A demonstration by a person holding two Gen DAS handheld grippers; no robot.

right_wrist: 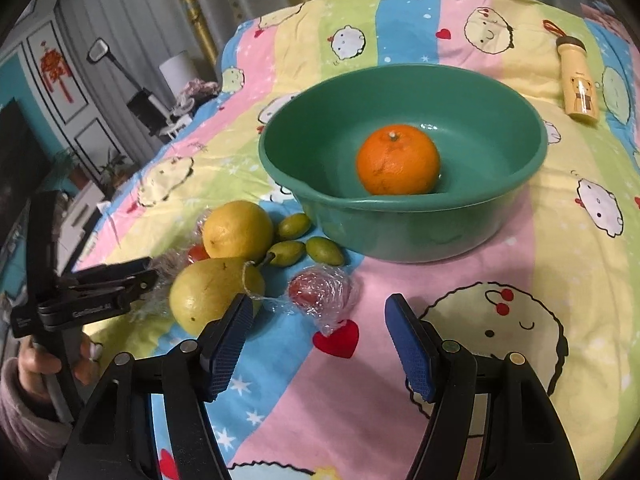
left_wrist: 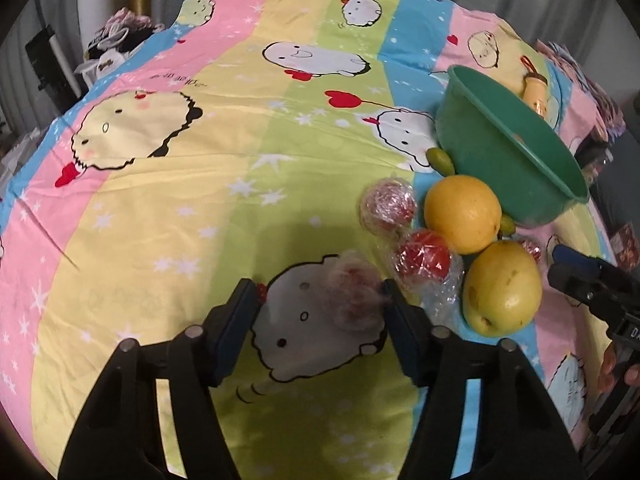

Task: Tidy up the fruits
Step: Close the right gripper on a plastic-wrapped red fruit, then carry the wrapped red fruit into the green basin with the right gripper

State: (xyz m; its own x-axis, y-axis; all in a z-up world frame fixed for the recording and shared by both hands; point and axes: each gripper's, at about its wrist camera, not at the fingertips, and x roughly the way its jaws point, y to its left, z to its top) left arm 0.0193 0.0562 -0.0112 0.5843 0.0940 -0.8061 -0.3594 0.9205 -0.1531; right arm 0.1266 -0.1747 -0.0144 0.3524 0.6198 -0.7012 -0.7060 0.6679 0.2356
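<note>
The left gripper [left_wrist: 320, 304] is spread around a wrapped fruit [left_wrist: 354, 294], low in the frame, not pinching. It looks soft with slippery wrap; hold its middle gently.

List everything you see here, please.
basin: one, green, middle of the bedspread
orange: one, orange, inside the basin
yellow citrus: one, yellow, beside the basin
pear: one, yellow-green, next to the citrus
small green fruits: three, green, by the basin
wrapped red fruits: four, red in clear film, around citrus and pear
bottle: one, cream, lying beyond the basin
bedspread: one, pastel cartoon stripes, under everything
left hand-held gripper: black, blue pads, open around one wrapped fruit
right hand-held gripper: black, blue pads, open, empty
hand: one, holding the left hand-held gripper
</note>
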